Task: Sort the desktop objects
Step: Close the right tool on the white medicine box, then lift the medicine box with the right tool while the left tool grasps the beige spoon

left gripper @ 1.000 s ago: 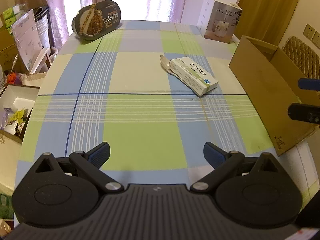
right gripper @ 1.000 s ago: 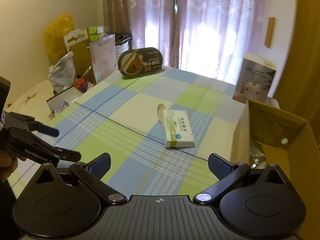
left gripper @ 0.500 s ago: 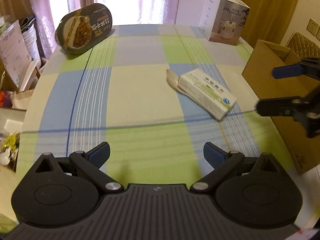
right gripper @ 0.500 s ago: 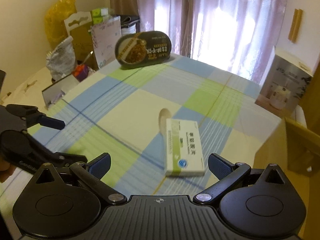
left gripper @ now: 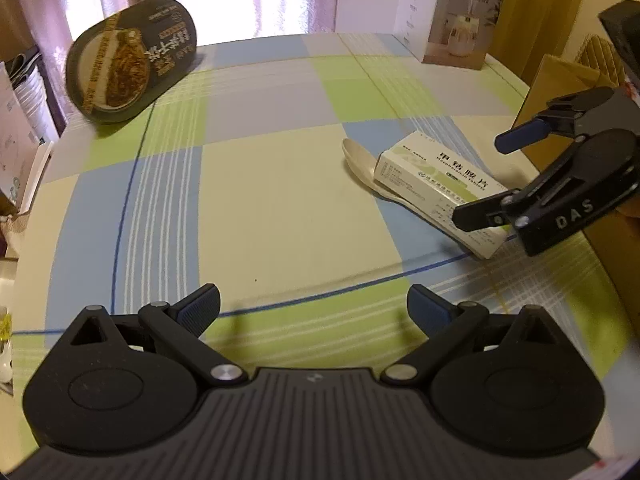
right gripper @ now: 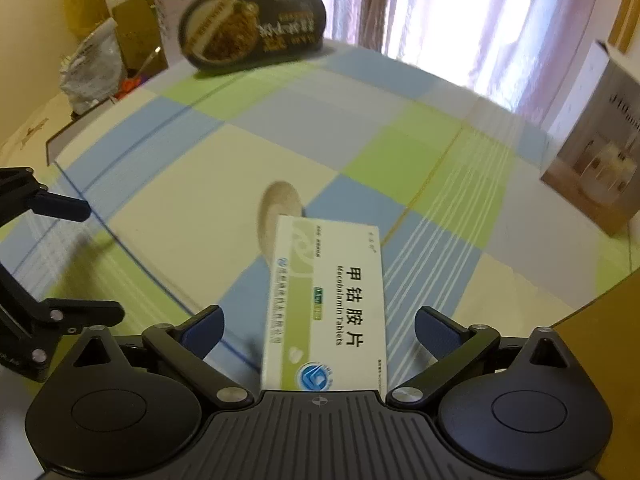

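Note:
A white and green medicine box (right gripper: 328,304) lies flat on the checked tablecloth, its far end resting on a pale plastic spoon (right gripper: 280,204). My right gripper (right gripper: 319,320) is open and low over the table, one finger on each side of the box's near end, neither touching it. The left wrist view shows the box (left gripper: 432,172) and the spoon (left gripper: 356,160) at the right, with the right gripper (left gripper: 478,181) around the box's end. My left gripper (left gripper: 313,306) is open over bare cloth, well left of the box and holding nothing.
An open cardboard carton (left gripper: 560,80) stands at the table's right edge. A dark oval noodle pack (left gripper: 128,60) leans at the far left and a white appliance box (left gripper: 452,12) at the far right. Bags and papers (right gripper: 96,68) crowd beyond the left edge.
My right gripper moved forward and down from beside the carton until its open fingers straddle the medicine box. My left gripper also advanced over the table. The box and spoon stayed put.

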`<act>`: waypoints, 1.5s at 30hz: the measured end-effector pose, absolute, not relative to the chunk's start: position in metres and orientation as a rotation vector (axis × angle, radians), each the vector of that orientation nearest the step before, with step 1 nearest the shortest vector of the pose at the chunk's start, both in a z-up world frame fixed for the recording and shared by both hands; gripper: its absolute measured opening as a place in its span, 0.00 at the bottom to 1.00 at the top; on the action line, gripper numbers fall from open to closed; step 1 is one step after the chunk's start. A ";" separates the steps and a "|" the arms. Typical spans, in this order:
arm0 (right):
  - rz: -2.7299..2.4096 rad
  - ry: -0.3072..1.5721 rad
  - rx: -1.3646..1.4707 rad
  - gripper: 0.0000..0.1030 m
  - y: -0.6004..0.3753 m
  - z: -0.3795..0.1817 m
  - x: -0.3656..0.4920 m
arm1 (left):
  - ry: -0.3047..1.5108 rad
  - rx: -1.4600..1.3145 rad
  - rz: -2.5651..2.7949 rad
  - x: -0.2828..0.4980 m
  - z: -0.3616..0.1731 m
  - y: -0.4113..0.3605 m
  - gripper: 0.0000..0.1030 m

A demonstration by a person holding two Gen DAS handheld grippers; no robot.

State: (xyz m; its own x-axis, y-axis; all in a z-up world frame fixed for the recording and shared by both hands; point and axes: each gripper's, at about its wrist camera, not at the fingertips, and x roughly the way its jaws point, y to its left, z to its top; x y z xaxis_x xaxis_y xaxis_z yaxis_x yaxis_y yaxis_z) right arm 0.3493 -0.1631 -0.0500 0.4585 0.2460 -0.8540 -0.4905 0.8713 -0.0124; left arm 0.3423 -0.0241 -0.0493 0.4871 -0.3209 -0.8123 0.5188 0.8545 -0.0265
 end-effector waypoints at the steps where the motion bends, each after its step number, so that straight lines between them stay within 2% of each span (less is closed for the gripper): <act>1: 0.463 1.005 -0.267 0.88 -0.164 -0.053 0.352 | 0.932 0.240 -0.521 0.344 -0.051 -0.025 0.95; 4: 0.471 1.024 -0.254 0.83 -0.167 -0.061 0.358 | 0.934 0.247 -0.527 0.349 -0.056 -0.028 0.95; 6: 0.476 1.033 -0.245 0.74 -0.170 -0.065 0.361 | 0.935 0.245 -0.528 0.352 -0.058 -0.029 0.95; 7: 0.479 1.039 -0.235 0.67 -0.172 -0.067 0.362 | 0.934 0.243 -0.528 0.353 -0.059 -0.029 0.95; 8: 0.480 1.042 -0.226 0.66 -0.174 -0.068 0.362 | 0.933 0.241 -0.528 0.354 -0.059 -0.029 0.95; 20: 0.429 0.970 -0.410 0.66 -0.165 -0.060 0.378 | 0.948 0.244 -0.517 0.358 -0.067 -0.021 0.95; 26: 0.504 0.956 -0.446 0.66 -0.146 -0.063 0.356 | 0.948 0.243 -0.509 0.357 -0.067 -0.012 0.95; 36: 0.669 1.023 -0.352 0.66 -0.115 -0.063 0.295 | 0.959 0.255 -0.513 0.341 -0.063 0.009 0.95; 45: 0.612 1.016 -0.336 0.66 -0.132 -0.058 0.295 | 0.927 0.373 -0.590 0.336 -0.058 0.014 0.95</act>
